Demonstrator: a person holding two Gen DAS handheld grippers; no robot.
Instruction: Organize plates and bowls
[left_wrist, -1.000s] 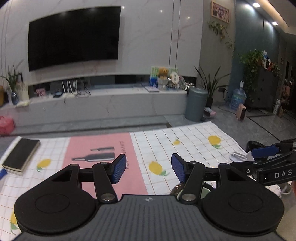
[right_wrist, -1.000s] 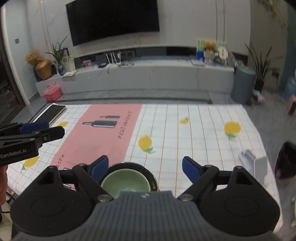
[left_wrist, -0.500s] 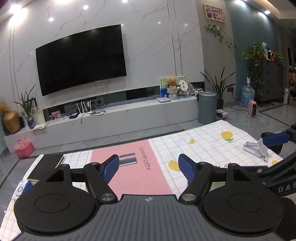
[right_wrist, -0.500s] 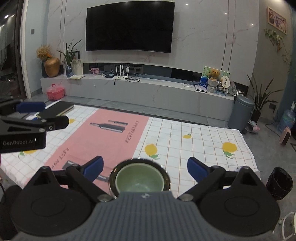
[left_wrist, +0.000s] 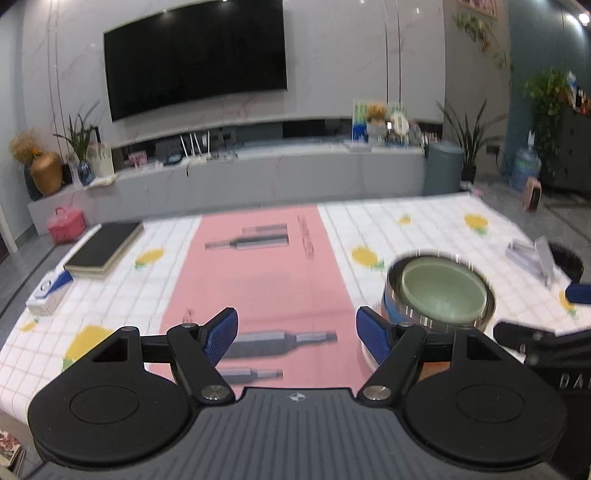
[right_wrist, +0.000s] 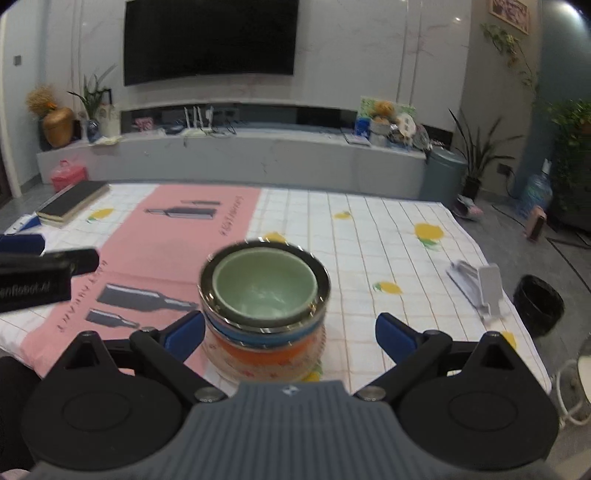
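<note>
Stack of bowls (right_wrist: 264, 317) sits on the worktop (right_wrist: 388, 236), on the white checked cloth with lemon print, right at the edge of its pink panel (right_wrist: 177, 236). Top bowl is pale green (right_wrist: 264, 286) inside, nested in a shiny metal-rimmed bowl (right_wrist: 321, 291); under that a blue band, then an orange and cream patterned bowl at the bottom. Frames are motion-blurred so finer pattern is unreadable. Right gripper (right_wrist: 290, 332) has its fingers spread wide, blue pads either side of the stack, both pads clear of it, nothing gripped. Stack stands between and a bit ahead of the pads in the right wrist view. Left gripper (left_wrist: 297, 334) fingers also wide apart, nothing between them, over the pink panel with the printed bottle graphics. In the left wrist view the stack (left_wrist: 439, 295) is to the right of the left gripper, just beside its right pad, not touching as far as can be seen. Part of the right gripper shows at the right edge of that view. Dark notebook (left_wrist: 105, 245) lies at the far left of the cloth, small white and blue box (left_wrist: 50, 290) near it. White phone stand (right_wrist: 480, 291) on the right side of the cloth, well apart from the stack. Black bin (right_wrist: 537, 304) on the floor past the right edge. TV (right_wrist: 210, 38) on the back wall over a long low cabinet.
</note>
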